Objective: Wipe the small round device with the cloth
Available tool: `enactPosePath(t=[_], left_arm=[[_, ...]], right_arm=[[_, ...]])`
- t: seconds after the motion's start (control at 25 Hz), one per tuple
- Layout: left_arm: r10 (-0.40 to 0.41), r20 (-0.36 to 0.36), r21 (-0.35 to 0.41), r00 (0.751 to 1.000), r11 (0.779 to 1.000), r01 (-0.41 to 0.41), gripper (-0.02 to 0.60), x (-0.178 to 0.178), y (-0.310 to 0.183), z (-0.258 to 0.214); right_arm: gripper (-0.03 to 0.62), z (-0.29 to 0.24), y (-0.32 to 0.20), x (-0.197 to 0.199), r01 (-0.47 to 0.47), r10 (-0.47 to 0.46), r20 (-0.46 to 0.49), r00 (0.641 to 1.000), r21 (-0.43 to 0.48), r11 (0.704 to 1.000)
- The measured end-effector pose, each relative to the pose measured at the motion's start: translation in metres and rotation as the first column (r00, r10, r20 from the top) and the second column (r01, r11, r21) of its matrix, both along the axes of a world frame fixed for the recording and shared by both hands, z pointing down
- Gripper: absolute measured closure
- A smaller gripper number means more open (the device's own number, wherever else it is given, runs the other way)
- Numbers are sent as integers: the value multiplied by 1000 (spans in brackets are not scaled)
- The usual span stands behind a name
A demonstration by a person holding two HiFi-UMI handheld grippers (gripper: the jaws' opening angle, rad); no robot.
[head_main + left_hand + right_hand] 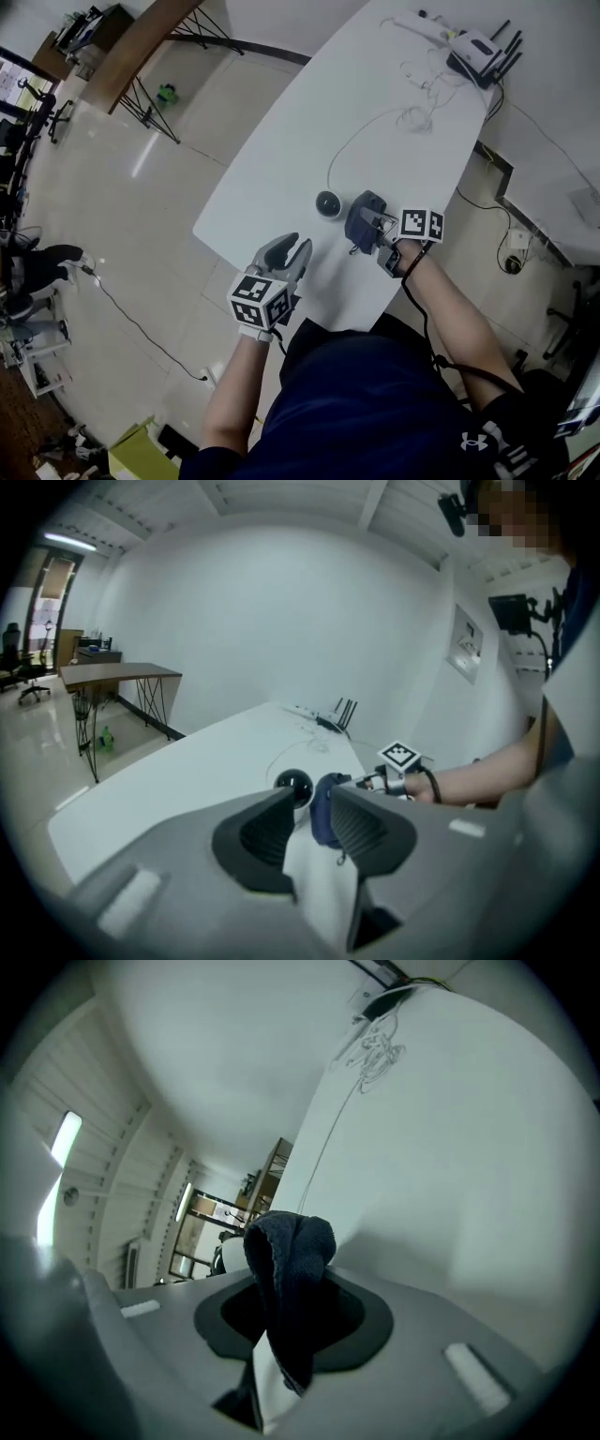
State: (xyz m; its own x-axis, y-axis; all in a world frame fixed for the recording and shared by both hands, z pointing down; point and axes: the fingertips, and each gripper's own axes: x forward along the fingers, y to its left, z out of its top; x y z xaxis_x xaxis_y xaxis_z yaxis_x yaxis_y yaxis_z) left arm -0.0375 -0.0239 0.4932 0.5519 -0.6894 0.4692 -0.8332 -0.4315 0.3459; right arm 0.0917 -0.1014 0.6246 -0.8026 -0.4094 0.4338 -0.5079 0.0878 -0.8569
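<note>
Left hand-held gripper (294, 251), ajar and empty, faces the round device (328, 203); right hand-held gripper (380, 230) clamps cloth (361, 216) beside it.

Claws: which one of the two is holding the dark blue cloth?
The right claw, beside the small round device. Its jaws pinch the dark blue cloth. The left claw has nothing between its parted jaws.

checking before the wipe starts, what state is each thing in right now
small round black device: sits on white table, uncovered
dark blue cloth: bunched, clamped in right jaws, beside device
right gripper: shut on cloth
left gripper: jaws apart, empty
</note>
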Motion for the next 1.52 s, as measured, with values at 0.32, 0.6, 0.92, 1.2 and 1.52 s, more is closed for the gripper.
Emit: enactPosePath(t=[0.32,0.6,0.92,1.2,1.52], left_arm=[[108,52,-15,993,994,-108,440,28,-41,23],[179,84,-66,980,983,-174,417,41,-51,42],[122,35,-67,992,991,-119,416,21,-48,50],[39,-4,-65,999,997,-39,417,-8,-28,34],[-114,-17,-63,993,992,113,417,-66,6,18]], right_arm=[[493,-11,-24,8,-71,73,-53,996,43,997],[493,12,-43,-7,-81,79,-67,995,-27,996],[491,-95,-66,-35,38,-6,-98,995,327,944],[493,-137,11,-121,712,-114,-729,674,602,360],[493,-60,57,-141,874,-34,-890,456,440,204]])
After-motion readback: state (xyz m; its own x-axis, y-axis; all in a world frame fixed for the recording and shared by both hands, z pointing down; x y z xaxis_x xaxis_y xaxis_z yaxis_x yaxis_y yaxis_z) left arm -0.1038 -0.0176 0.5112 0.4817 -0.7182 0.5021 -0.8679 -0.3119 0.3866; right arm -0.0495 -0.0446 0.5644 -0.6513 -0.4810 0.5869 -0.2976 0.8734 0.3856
